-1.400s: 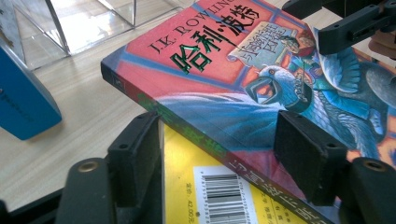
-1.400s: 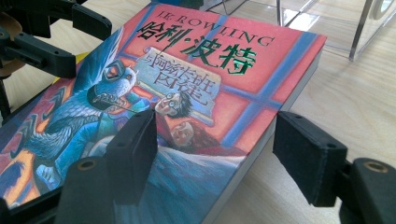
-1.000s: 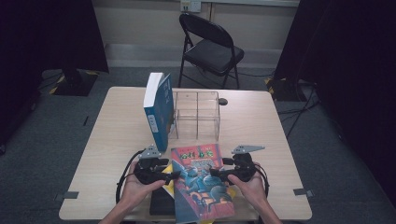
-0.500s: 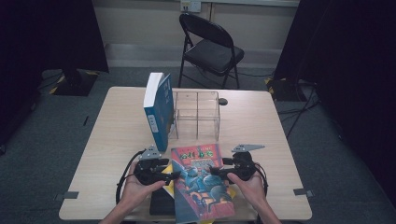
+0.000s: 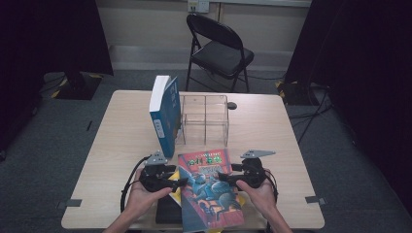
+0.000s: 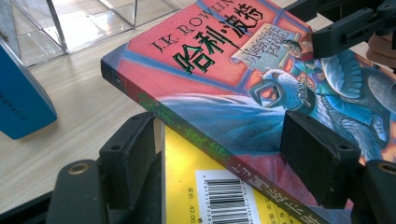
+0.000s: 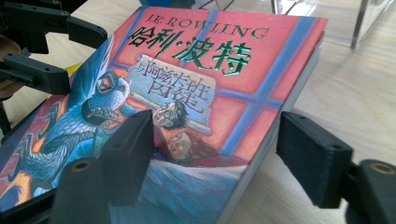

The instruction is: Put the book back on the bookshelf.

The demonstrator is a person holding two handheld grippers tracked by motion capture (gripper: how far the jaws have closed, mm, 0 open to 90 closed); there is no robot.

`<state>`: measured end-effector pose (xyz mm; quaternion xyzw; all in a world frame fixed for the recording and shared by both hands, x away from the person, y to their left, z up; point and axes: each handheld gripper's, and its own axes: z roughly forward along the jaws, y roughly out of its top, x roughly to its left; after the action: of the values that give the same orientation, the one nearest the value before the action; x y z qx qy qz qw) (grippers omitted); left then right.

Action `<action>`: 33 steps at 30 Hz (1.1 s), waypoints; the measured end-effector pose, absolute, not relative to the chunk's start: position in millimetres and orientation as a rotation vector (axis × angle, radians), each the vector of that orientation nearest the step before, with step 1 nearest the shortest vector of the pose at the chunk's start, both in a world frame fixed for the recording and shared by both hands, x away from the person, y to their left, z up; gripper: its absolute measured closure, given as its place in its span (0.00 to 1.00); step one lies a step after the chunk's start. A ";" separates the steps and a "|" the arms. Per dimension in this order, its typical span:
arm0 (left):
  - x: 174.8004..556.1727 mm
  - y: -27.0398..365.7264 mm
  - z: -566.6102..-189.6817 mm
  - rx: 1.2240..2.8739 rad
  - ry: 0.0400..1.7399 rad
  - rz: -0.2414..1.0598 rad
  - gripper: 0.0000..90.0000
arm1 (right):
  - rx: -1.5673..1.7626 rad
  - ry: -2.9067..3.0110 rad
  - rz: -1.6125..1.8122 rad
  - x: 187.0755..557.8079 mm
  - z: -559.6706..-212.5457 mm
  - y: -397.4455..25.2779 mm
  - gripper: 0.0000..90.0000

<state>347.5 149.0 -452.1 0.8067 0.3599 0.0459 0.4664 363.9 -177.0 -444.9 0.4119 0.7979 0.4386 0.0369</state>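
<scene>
A red and blue paperback (image 5: pixel 209 191) with Chinese title lettering lies flat at the table's front, resting on a yellow book (image 5: pixel 175 195). My left gripper (image 5: pixel 181 182) is at its left edge, open; in the left gripper view the jaws (image 6: pixel 223 161) straddle the spine of the paperback (image 6: pixel 224 60) above the yellow book (image 6: pixel 196 182). My right gripper (image 5: pixel 223 177) is at the right edge, open. In the right gripper view (image 7: pixel 219 154) one jaw hangs over the cover of the paperback (image 7: pixel 201 70) and the other over bare table.
A thick blue book (image 5: pixel 165 119) stands upright beside a clear acrylic divider box (image 5: pixel 204 119) mid-table. A small dark object (image 5: pixel 232 105) lies behind the box. A flat black item (image 5: pixel 167 213) sits under the yellow book. A folding chair (image 5: pixel 218 53) stands beyond the table (image 5: pixel 116 145).
</scene>
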 end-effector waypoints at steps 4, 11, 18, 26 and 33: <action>347.9 148.8 -452.3 1.980 0.882 0.110 0.29 | 1.272 2.427 1.352 363.0 -443.2 -178.6 0.40; 348.4 148.8 -452.5 1.979 0.883 0.104 0.29 | 1.271 2.407 1.383 362.8 -440.1 -183.1 0.51; 348.1 148.7 -452.4 1.979 0.882 0.107 0.29 | 1.277 2.417 1.391 360.4 -439.6 -185.2 0.54; 348.0 148.8 -452.0 1.985 0.882 0.111 0.30 | 1.260 2.458 1.444 354.5 -438.6 -180.6 0.57; 348.3 148.6 -451.9 1.985 0.885 0.108 0.30 | 1.258 2.477 1.506 364.2 -441.7 -175.7 0.55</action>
<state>348.3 148.6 -451.9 0.8080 0.3601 0.0441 0.4643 364.2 -175.7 -441.7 0.3980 0.7839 0.4765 -0.0090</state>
